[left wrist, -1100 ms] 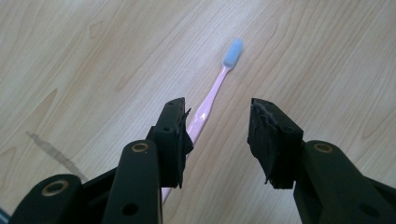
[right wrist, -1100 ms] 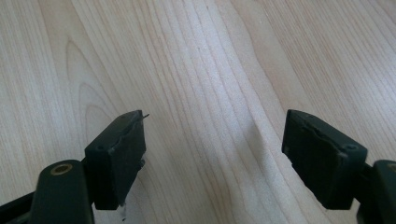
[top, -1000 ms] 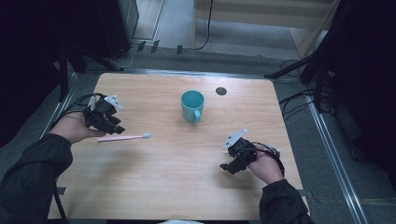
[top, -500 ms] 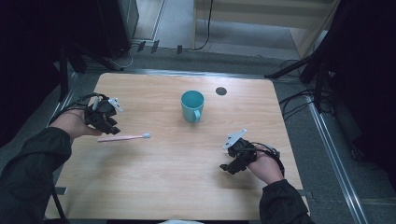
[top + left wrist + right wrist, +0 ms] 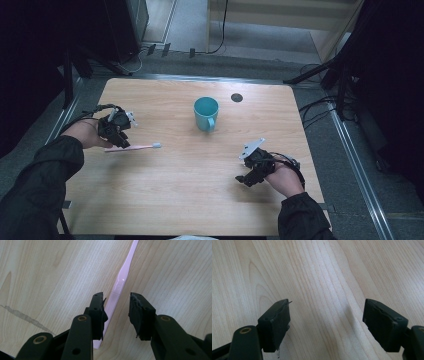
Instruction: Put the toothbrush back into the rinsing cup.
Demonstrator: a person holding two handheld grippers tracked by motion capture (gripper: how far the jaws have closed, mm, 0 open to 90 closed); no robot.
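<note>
A pink toothbrush [image 5: 135, 147] lies flat on the wooden table [image 5: 190, 200], its bristle head pointing right. My left gripper [image 5: 118, 134] is down over the handle end. In the left gripper view the pink handle [image 5: 120, 281] runs up between the jaws, close to the left one, and the left gripper [image 5: 116, 307] is open with a gap wider than the handle. A teal cup [image 5: 206, 112] stands upright at the table's middle back. My right gripper [image 5: 248, 175] rests at the front right, and in its own view the right gripper [image 5: 327, 315] is wide open over bare wood.
A small dark round spot [image 5: 237, 97] sits in the tabletop behind and to the right of the cup. Dark stands and cables ring the table on the floor. Bare wood lies between the two grippers.
My left gripper has shifted a little toward me and right, down onto the toothbrush handle. The toothbrush, cup and right gripper have stayed put.
</note>
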